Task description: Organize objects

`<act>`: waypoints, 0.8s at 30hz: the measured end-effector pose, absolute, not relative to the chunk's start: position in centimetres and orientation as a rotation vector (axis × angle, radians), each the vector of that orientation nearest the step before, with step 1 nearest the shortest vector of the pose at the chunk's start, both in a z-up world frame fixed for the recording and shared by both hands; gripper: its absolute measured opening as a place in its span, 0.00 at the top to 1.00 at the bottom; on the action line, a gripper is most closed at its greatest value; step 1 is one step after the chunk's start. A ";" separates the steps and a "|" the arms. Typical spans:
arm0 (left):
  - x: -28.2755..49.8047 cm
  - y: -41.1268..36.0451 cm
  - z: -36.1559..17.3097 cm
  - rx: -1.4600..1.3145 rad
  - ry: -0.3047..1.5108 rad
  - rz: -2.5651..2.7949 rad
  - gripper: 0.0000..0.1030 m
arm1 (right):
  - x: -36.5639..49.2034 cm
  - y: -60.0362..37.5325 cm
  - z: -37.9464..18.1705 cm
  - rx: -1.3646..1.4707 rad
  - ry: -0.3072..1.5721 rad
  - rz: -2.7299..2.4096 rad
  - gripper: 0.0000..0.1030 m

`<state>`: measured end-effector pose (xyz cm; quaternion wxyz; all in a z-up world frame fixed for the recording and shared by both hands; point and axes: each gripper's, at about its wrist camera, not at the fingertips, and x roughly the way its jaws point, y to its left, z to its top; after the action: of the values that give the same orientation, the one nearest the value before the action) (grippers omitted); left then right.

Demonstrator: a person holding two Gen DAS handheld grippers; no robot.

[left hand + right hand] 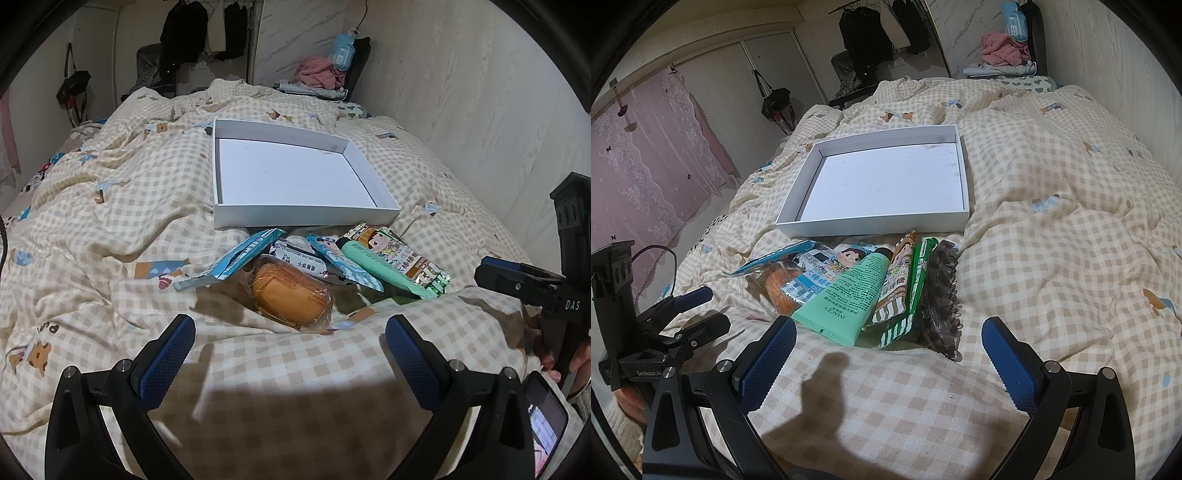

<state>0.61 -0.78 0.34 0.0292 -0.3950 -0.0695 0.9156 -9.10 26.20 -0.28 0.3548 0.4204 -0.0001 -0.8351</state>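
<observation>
An empty white box (295, 216) (871, 223) lies on the checked quilt. In front of it is a pile: an orange wrapped bun (290, 295) (779, 291), blue snack packets (236, 258) (783, 254), a mint green tube (384, 267) (853, 291), a cartoon snack packet (410, 251) (897, 280) and a dark hair brush (942, 306). My left gripper (290, 347) is open and empty, just short of the bun. My right gripper (888, 350) is open and empty, just short of the tube and brush. Each gripper shows at the edge of the other's view.
The quilt (110, 206) is rumpled, with folds around the pile. A wall (461, 92) runs along the bed's right side. Clothes (321, 72) lie at the bed's far end, and dark garments (864, 33) hang behind. A pink curtain (646, 158) is at left.
</observation>
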 end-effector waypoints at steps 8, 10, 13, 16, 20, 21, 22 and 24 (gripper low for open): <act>0.7 -0.8 0.4 -1.228 -0.233 2.837 0.23 | -9.1 26.2 -0.3 1.087 -0.002 -2.157 0.02; 0.7 -0.8 0.4 -1.229 -0.235 2.829 0.24 | -8.9 26.0 -0.3 1.085 -0.006 -2.156 0.02; 0.8 -0.6 0.4 -1.221 -0.215 2.826 0.25 | -8.6 25.9 -0.2 1.077 -0.011 -2.166 0.02; 0.9 -0.3 0.5 -1.209 -0.184 2.830 0.29 | -8.6 26.2 0.2 1.062 -0.025 -2.182 0.02; 1.1 -0.1 0.7 -1.191 -0.166 2.840 0.34 | -8.7 26.4 0.4 1.052 -0.043 -2.186 0.02; 1.1 -0.1 0.7 -1.189 -0.164 2.842 0.34 | -8.7 26.4 0.4 1.051 -0.043 -2.187 0.02; 1.1 -0.1 0.8 -1.185 -0.162 2.848 0.34 | -8.6 26.3 0.4 1.049 -0.043 -2.179 0.02; 1.3 -0.2 1.0 -1.171 -0.159 2.869 0.34 | -8.6 26.3 0.4 1.048 -0.038 -2.174 0.03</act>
<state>1.29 -0.20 0.95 0.0192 -0.3772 -0.0512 0.9245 -8.61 26.26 0.42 0.3560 0.4057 -0.0148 -0.8417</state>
